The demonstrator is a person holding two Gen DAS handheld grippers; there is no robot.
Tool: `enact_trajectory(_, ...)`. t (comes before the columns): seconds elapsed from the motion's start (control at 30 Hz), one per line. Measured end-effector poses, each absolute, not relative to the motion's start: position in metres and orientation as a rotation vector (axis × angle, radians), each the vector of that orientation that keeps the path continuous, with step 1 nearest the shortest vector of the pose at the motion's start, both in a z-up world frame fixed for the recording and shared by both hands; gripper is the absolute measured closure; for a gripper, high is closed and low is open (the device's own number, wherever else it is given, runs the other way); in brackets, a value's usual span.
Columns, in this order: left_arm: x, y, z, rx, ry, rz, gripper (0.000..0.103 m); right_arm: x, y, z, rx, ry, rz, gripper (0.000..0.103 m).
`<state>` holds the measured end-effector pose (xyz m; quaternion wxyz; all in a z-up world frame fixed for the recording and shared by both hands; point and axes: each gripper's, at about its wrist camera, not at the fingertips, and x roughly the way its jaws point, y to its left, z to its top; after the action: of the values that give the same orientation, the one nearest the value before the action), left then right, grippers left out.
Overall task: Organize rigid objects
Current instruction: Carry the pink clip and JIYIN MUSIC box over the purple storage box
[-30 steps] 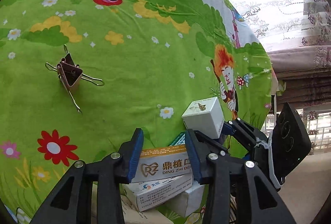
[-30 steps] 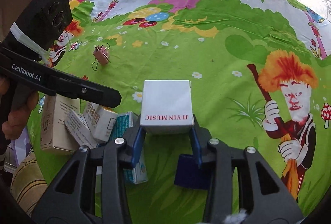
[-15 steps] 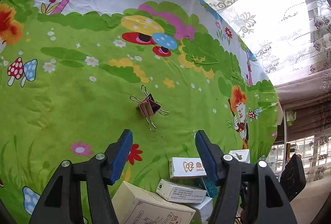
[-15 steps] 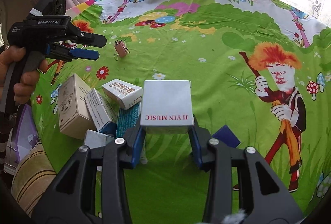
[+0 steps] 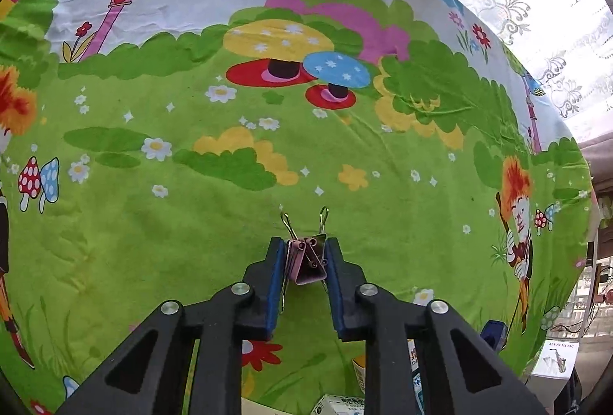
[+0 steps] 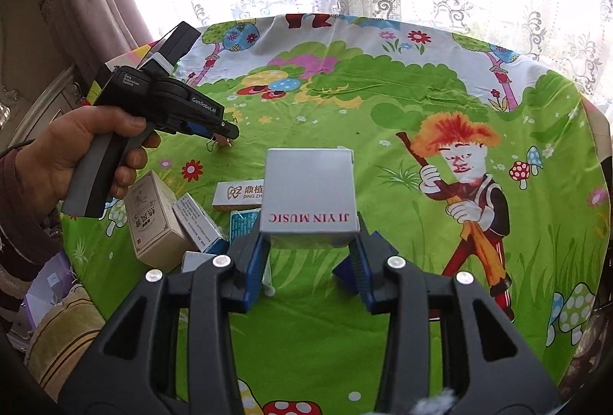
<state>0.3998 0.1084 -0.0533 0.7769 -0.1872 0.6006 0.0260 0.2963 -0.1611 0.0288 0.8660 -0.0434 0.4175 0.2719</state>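
A cluster of pink metal binder clips (image 5: 306, 260) with wire handles sits at the centre of the left wrist view, on the green part of the cartoon-printed cloth covering the round bench (image 5: 191, 223); the wire loops point to 12 o'clock. The count within the cluster cannot be settled, though at least two bodies show. The left tool (image 5: 304, 262) has just closed, and its blue pads now pinch the clips from both sides, pressed near together. In the right wrist view the same left tool (image 6: 226, 131) appears at 10 o'clock, carried by a hand (image 6: 72, 151), its tips down at the clips (image 6: 222, 142) on the cloth. The right tool (image 6: 308, 246) is spread moderately and clamps a white cardboard box printed "JI YIN MUSIC" (image 6: 309, 193), one in number, held above the bench at frame centre. At 8 o'clock of that box lies a heap of small cartons (image 6: 180, 216): one tan upright carton, one white-and-blue carton, one white carton marked "DING ZHI", one teal carton, and one further white carton partly hidden behind the tool. A dark blue flat item (image 6: 345, 267) lies just beside the right pad.
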Motion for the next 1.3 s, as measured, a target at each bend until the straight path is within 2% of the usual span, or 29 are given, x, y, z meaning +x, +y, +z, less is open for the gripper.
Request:
enact_trajectory(0.23,0.367,0.119,-0.032,-0.446,1.239,0.045,0.081,0.284,-0.168,0.039,-0.043,0.877,0.566,0.059)
enact_trajectory(0.6,0.242,0.128,0.025,-0.549,1.039,-0.032,0.081,0.241,-0.153,0.064,-0.025,0.838,0.616,0.059)
enact_trajectory(1.3,0.015,0.205,0.018,-0.813,0.864,0.075,0.081,0.117,-0.068,0.107,-0.048,0.815,0.856,0.059)
